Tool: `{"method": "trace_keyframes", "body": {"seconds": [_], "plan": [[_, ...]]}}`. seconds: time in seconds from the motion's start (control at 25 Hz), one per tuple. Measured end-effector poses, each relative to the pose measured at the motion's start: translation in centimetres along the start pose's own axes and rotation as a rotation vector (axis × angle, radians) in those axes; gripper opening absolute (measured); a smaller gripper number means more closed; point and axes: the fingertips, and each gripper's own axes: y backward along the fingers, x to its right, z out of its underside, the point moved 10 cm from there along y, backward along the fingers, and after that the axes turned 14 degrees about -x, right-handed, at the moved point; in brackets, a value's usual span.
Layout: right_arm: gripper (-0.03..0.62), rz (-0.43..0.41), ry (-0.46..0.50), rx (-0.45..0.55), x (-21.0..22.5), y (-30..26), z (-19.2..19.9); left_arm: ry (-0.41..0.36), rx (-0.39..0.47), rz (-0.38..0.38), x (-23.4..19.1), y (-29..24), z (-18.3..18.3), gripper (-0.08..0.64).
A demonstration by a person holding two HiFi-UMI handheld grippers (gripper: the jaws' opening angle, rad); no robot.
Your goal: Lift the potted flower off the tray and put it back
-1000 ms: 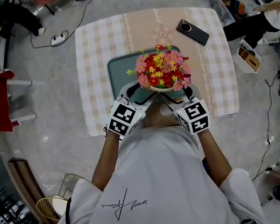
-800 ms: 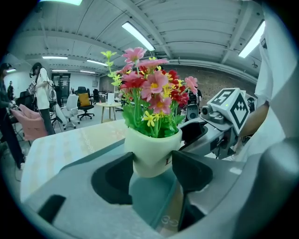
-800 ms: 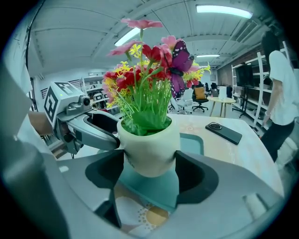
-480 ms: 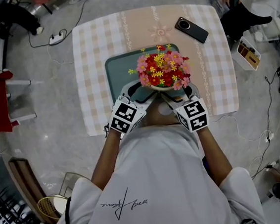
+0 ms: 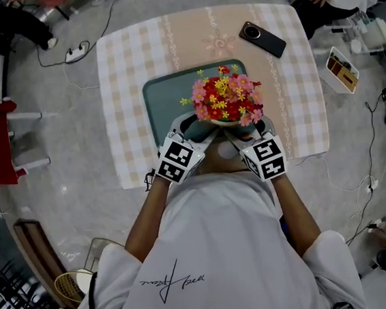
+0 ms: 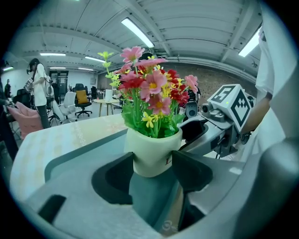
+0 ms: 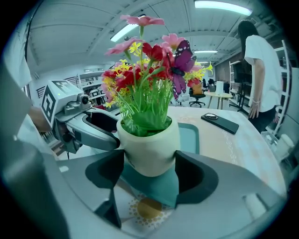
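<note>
Checked tablecloth (image 5: 131, 88) in a busy workshop: two hand-held grippers are holding a potted flower (image 5: 225, 99) over a teal tray (image 5: 163, 102).
Both the left gripper (image 6: 152, 167) and the right gripper (image 7: 149, 169) are clamping the cream pot's sides, jaws spread wide around it. The pot is apparently hanging just above the tray's near edge, upright, its long axis vertical and its blooms pointing up. So close to the rim, it could catch the lip and tip, and an uneven squeeze could let the smooth wall slip.
</note>
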Motion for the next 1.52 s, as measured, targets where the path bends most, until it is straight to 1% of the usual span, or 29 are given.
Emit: {"method": "trace_keyframes", "body": {"seconds": [0.28,0.6,0.8,1.2,1.36,1.52], "plan": [[0.347,0.011,-0.027,-0.02,0.6,-0.5,1.0,-0.011,-0.018,0.015,0.2,-1.4,0.2,0.256],[0.347,0.027,-0.038,-0.037,0.8,-1.1,1.4,-0.02,-0.031,0.02,-0.1,-2.2,0.5,0.253],[0.347,0.042,-0.018,-0.04,0.9,-1.3,1.4,-0.01,-0.036,0.027,-0.3,-2.5,0.7,0.252],[0.347,0.063,-0.02,-0.058,1.1,-1.7,1.5,-0.046,-0.031,0.004,-0.1,-3.2,0.7,0.255],[0.347,0.065,-0.025,-0.058,1.0,-1.8,1.6,-0.038,-0.028,0.008,-0.1,-3.2,0.8,0.255],[0.347,0.057,-0.029,-0.057,1.1,-1.8,1.6,-0.015,-0.027,0.032,-0.5,-3.3,1.0,0.255]]}}
